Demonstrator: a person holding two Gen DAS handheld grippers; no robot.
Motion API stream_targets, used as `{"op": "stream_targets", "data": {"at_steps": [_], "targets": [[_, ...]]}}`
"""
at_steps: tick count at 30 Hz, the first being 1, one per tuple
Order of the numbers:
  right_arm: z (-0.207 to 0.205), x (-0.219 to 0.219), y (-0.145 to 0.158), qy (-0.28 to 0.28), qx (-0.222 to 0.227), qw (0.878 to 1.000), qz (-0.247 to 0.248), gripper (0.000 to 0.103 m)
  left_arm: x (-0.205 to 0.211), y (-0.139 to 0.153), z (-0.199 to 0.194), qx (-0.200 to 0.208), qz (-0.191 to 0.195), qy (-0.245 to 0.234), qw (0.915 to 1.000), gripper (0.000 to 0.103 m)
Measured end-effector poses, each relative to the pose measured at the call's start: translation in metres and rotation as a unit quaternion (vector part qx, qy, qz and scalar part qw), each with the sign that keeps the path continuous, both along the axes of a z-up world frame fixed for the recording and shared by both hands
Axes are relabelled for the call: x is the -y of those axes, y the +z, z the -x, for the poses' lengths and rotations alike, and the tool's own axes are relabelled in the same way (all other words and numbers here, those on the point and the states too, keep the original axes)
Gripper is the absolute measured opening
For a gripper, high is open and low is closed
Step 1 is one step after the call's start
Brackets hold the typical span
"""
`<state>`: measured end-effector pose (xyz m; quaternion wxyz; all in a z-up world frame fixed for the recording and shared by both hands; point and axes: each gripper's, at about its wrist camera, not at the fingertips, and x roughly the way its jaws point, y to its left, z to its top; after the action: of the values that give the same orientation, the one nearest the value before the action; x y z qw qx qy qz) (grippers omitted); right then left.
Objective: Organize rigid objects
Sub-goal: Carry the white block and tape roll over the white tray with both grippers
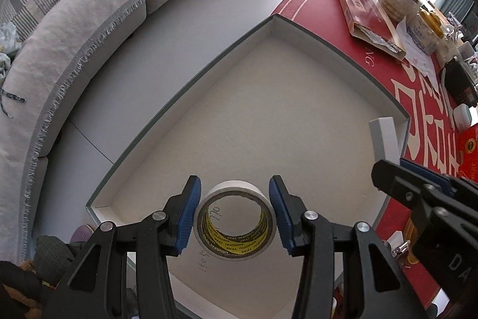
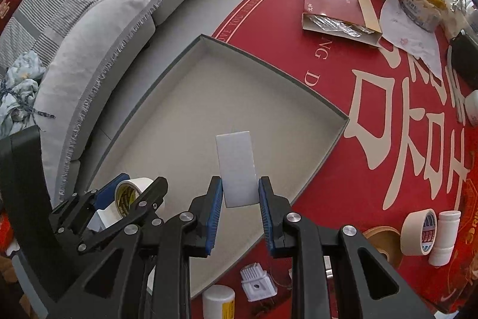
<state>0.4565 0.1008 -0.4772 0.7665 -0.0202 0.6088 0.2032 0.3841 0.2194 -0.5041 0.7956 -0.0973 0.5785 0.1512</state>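
Both tools hold items above tray, seemingly.

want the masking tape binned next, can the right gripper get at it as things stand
Probably not yet: the right gripper is shut on the white box. The masking tape stands unobstructed on the red table.

Left gripper fingers clamp inward; right gripper likewise.

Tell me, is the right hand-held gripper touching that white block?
Touching. The right wrist view shows the right hand-held gripper with both blue pads pressed against the white block.
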Motion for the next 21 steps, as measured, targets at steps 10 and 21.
{"op": "stream_targets", "data": {"at_steps": [10,21], "targets": [[-0.006,-0.003,-0.009,-0.004,-0.005,1.000,0.010,0.026,-0.003,-0.003,0.000,-0.005,-0.002,0.004,1.0000,0.051],[-0.011,-0.003,-0.015,-0.006,-0.006,1.000,0.016,0.026,-0.005,-0.008,-0.003,-0.009,-0.007,-0.002,0.9999,0.051]]}}
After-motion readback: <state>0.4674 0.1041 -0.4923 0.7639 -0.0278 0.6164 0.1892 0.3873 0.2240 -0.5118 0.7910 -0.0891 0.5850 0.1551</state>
